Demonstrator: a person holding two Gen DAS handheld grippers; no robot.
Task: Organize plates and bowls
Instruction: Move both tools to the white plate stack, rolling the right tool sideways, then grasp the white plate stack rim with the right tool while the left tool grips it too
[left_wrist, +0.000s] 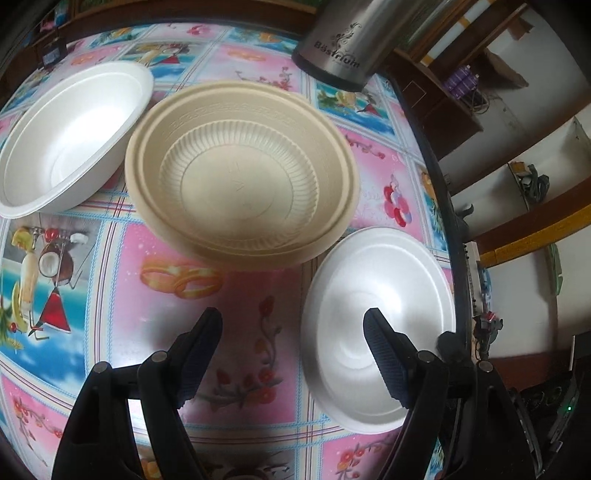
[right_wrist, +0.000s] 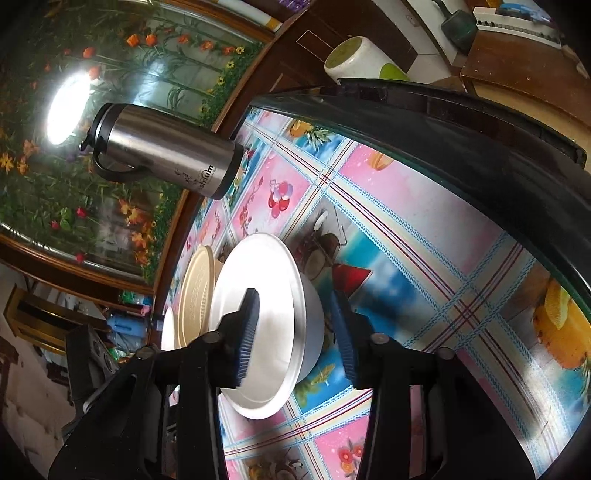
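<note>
In the left wrist view a beige ribbed bowl (left_wrist: 242, 173) sits mid-table, a white foam bowl (left_wrist: 70, 136) to its left and a white foam plate (left_wrist: 376, 325) to its lower right. My left gripper (left_wrist: 291, 332) is open above the table; its right finger is over the plate's left part. In the right wrist view my right gripper (right_wrist: 295, 314) is open and straddles the rim of the white bowl (right_wrist: 266, 325), one finger inside, one outside. The beige bowl (right_wrist: 195, 291) and the plate (right_wrist: 168, 332) lie behind it.
A steel thermos flask (left_wrist: 340, 40) stands at the table's far edge; it also shows in the right wrist view (right_wrist: 162, 147). The table's dark rim (right_wrist: 480, 147) curves close by. Shelves and clutter lie beyond the table.
</note>
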